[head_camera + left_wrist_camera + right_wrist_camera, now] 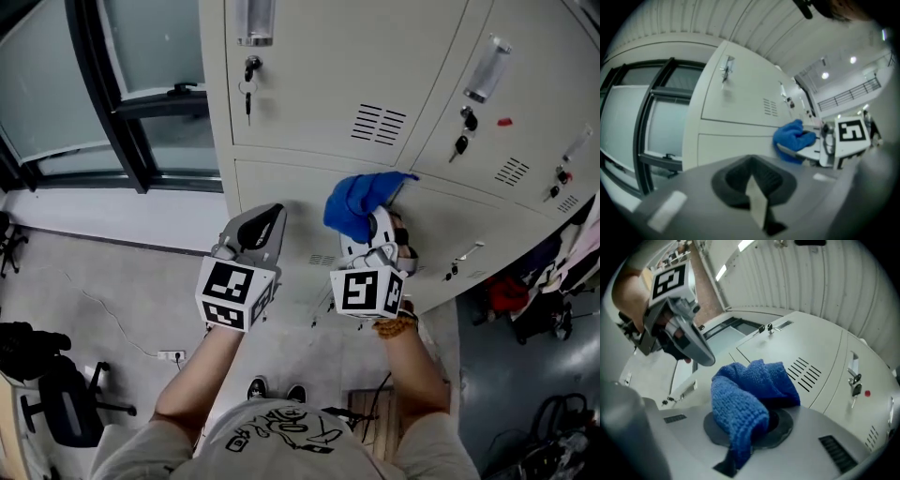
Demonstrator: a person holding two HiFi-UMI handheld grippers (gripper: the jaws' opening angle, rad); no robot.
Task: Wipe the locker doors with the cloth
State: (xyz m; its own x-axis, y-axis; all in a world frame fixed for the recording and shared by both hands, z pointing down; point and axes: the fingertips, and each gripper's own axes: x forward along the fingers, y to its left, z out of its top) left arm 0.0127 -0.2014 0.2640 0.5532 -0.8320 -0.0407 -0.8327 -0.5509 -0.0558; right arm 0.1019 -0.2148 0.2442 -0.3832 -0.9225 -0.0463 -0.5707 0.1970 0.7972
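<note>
Blue knitted cloth (356, 204), clamped in right gripper (377, 220) fingers, is held against grey metal locker doors (319, 84); left gripper (265, 223) fingers closed, empty; wiping judged unfinished.

Your right gripper (740, 451) clamps the bunched blue cloth (747, 397) before a vented locker door (820, 350). Your left gripper (698, 348) hovers nearby.

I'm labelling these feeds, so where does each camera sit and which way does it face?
Head view: on the person's head, steeply down at the locker doors; shows both forearms, the left gripper and the right gripper holding the blue cloth.
Left gripper view: rides the left gripper, along its shut empty jaws toward the doors; right gripper at right.
Right gripper view: rides the right gripper, over the clamped cloth toward the doors; left gripper and a hand upper left.
Shared: all show cloth and doors.
</note>
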